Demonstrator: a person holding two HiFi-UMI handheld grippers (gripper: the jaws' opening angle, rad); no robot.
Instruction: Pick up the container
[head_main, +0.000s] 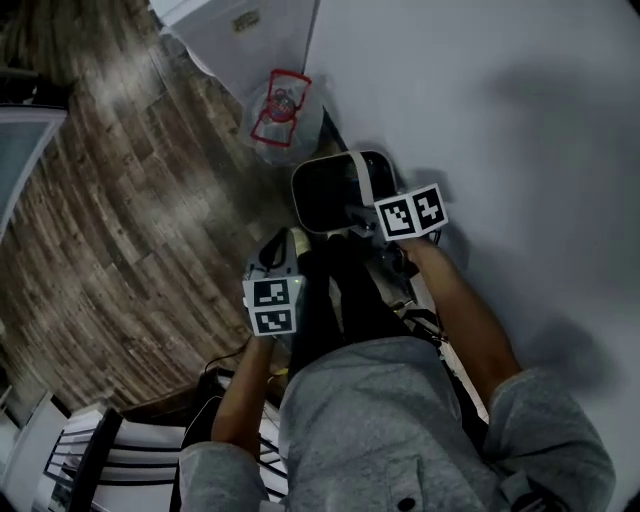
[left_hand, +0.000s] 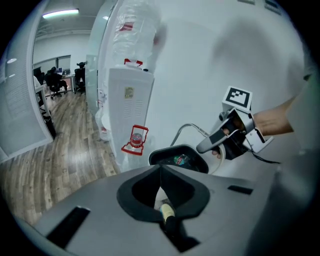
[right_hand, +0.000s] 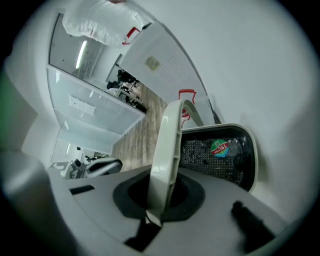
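The container (head_main: 322, 195) is a dark perforated bin with a white rim and a white bail handle (head_main: 360, 172), standing against the white wall. My right gripper (head_main: 352, 214) is shut on that handle; in the right gripper view the handle (right_hand: 167, 150) runs up out of the closed jaws, with the bin (right_hand: 247, 165) beyond it. Inside the bin lies something with a green and red label (right_hand: 219, 148). My left gripper (head_main: 291, 243) hangs just left of the bin, its jaws together and holding nothing. From the left gripper view I see the bin (left_hand: 176, 151) and the right gripper (left_hand: 204, 146) above it.
A clear water jug with a red handle (head_main: 281, 108) lies on the wood floor (head_main: 120, 200) beside a white dispenser (left_hand: 127, 107). The wall (head_main: 480, 100) fills the right side. A glass partition (right_hand: 95, 107) and seated people (left_hand: 55, 82) are far off.
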